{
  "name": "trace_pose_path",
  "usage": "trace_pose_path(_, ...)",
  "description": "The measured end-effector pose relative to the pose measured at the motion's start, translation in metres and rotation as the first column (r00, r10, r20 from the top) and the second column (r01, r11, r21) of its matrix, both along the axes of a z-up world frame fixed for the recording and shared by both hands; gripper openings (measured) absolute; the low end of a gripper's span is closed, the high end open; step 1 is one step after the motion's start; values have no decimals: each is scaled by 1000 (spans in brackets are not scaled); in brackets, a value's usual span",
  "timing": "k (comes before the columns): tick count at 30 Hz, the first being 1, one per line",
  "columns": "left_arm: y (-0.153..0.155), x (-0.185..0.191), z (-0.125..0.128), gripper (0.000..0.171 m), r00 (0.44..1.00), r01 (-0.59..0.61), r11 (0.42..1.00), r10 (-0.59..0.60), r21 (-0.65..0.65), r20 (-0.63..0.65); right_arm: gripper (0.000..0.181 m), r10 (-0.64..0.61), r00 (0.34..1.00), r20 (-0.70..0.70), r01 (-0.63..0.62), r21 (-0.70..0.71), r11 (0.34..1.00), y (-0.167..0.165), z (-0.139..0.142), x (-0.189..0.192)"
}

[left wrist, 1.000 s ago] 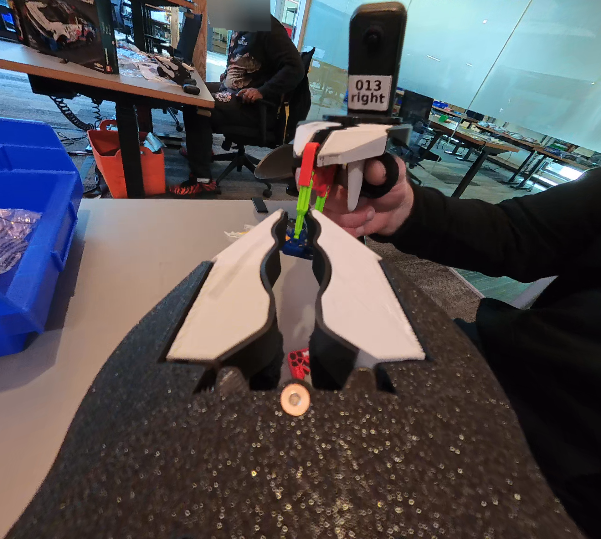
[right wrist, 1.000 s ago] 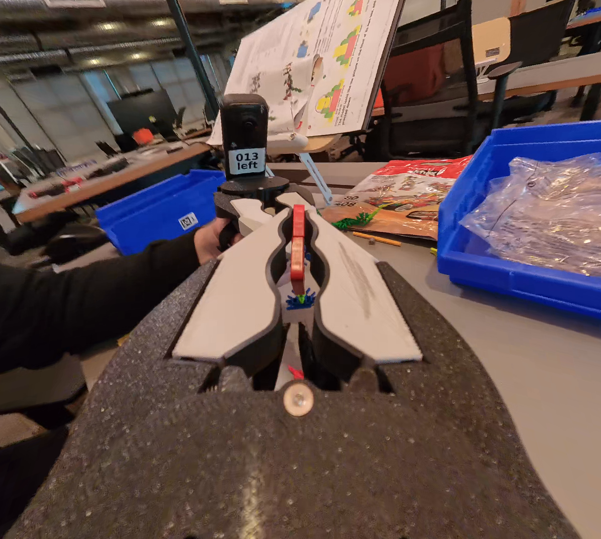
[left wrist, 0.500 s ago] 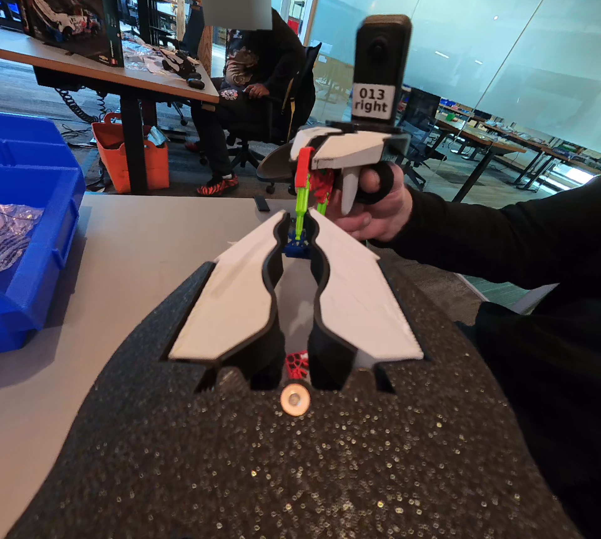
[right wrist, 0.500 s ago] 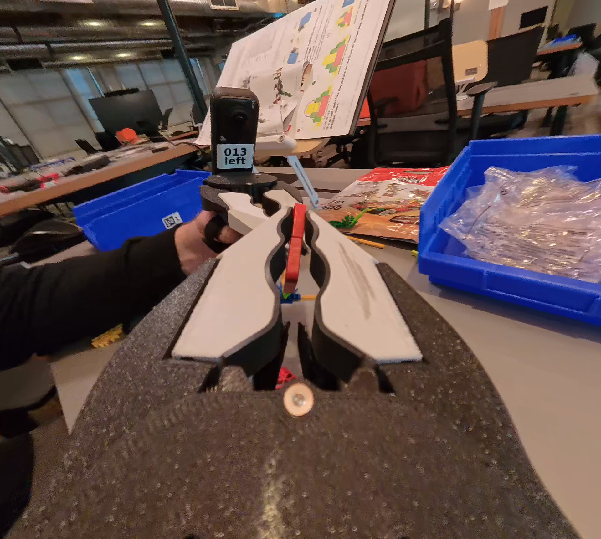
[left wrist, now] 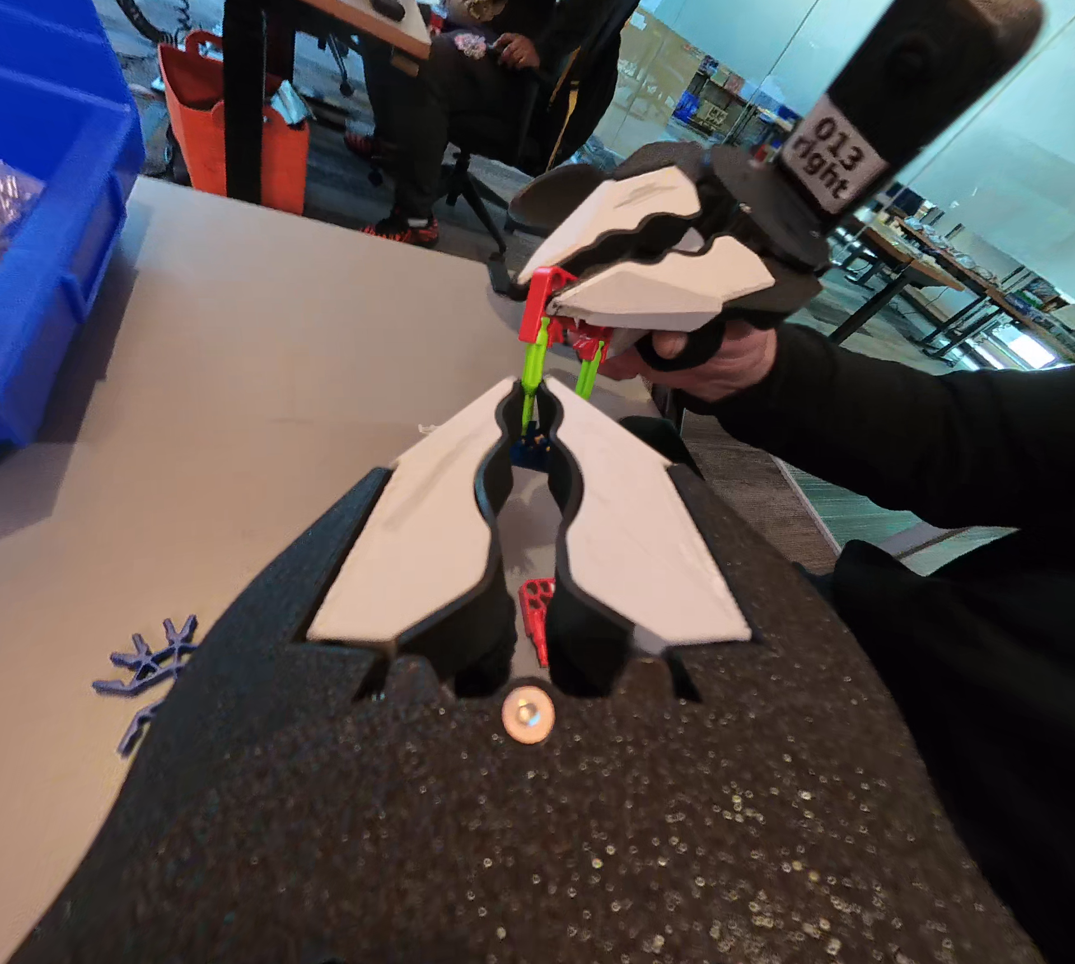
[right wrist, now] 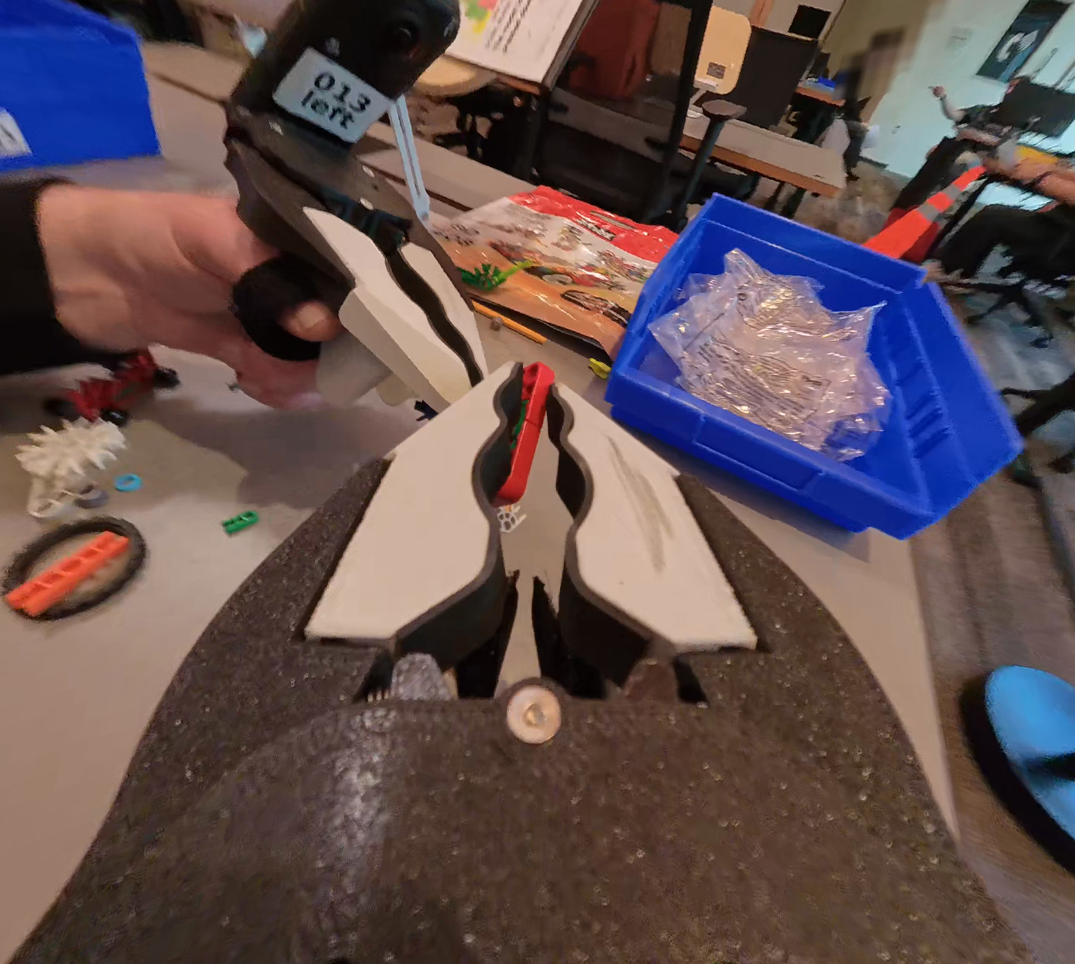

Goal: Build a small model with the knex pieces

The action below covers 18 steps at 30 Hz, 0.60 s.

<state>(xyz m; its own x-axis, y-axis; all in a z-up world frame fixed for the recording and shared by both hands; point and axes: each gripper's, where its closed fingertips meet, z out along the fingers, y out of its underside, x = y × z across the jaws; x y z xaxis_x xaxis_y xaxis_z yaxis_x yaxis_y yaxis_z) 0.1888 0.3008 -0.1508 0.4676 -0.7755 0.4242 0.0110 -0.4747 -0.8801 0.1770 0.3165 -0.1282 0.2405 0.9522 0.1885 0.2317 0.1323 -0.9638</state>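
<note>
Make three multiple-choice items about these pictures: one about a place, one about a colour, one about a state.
1. Where does the clear plastic bag lie?
A. in the blue bin
B. on the floor
C. on the chair

2. What colour is the beam between the right tongs?
A. yellow
B. red
C. white

3. How are the left tongs?
A. wide open, empty
B. lying flat on the table
C. shut on a green rod

Key: 1 A, the bag fills the bin; 2 B, the right wrist view shows it red; 3 C, the tips pinch the rod.
</note>
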Motion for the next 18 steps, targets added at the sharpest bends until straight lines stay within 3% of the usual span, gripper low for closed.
trace_pose_path(3,-1,1,-10,1,999,6,1000,-7,-19,-45,5,25,999,37,-26,25,999,-7,-4,-4)
trace_pose_path(7,-3,3,-10,0,997,33,999,-31,23,-64,15,58,998,2,-57,-177,983,-4,-4,0)
trace_pose_path(9,-5,3,-9,0,997,45,998,-41,49,-70,30,100,995,7,-96,-238,967,-10,-4,3)
trace_pose_path(18,-14,5,-17,1,962,114,982,-71,151,-265,9,265,933,245,-178,-327,928,-24,-25,17)
